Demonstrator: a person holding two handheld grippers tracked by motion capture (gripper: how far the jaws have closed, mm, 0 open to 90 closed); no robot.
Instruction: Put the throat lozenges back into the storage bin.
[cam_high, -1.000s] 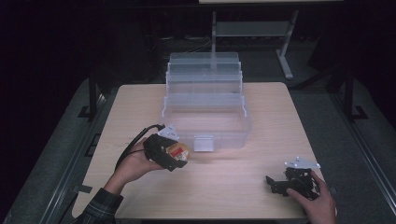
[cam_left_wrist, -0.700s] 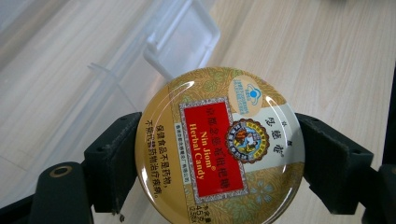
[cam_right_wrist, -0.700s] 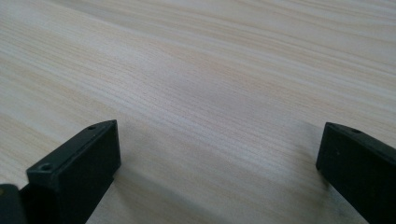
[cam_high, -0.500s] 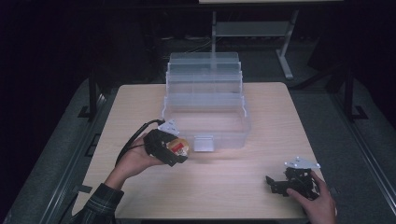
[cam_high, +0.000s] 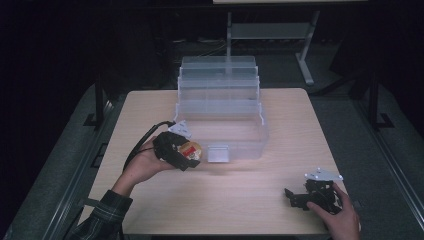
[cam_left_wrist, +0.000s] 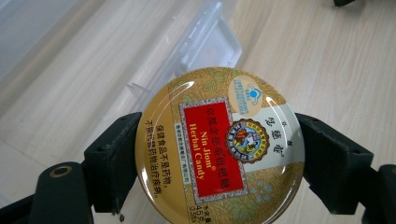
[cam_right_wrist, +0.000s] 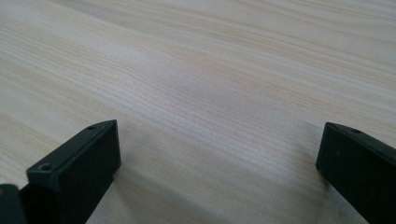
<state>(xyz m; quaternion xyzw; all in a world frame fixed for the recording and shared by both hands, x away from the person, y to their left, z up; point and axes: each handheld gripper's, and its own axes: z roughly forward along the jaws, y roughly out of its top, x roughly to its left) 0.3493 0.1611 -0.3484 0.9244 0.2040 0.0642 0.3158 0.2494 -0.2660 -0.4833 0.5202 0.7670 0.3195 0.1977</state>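
Note:
A round gold candy tin (cam_left_wrist: 219, 147) with a red label sits clamped between my left gripper's (cam_left_wrist: 219, 158) two black jaws. In the high view the left gripper (cam_high: 186, 152) holds the candy tin (cam_high: 190, 148) just off the front left corner of a clear plastic box (cam_high: 220, 131) with a stepped open lid behind it. My right gripper (cam_high: 295, 197) rests low at the table's front right, its jaws wide apart over bare wood (cam_right_wrist: 210, 93) with nothing between them.
The clear box has a latch tab (cam_high: 218, 153) on its front wall. A light wooden table (cam_high: 250, 200) carries everything, and dark floor surrounds it. A metal stand (cam_high: 305, 65) is behind the table.
My left gripper has carried the tin a little up and toward the box's front left corner. The right gripper has stayed in place.

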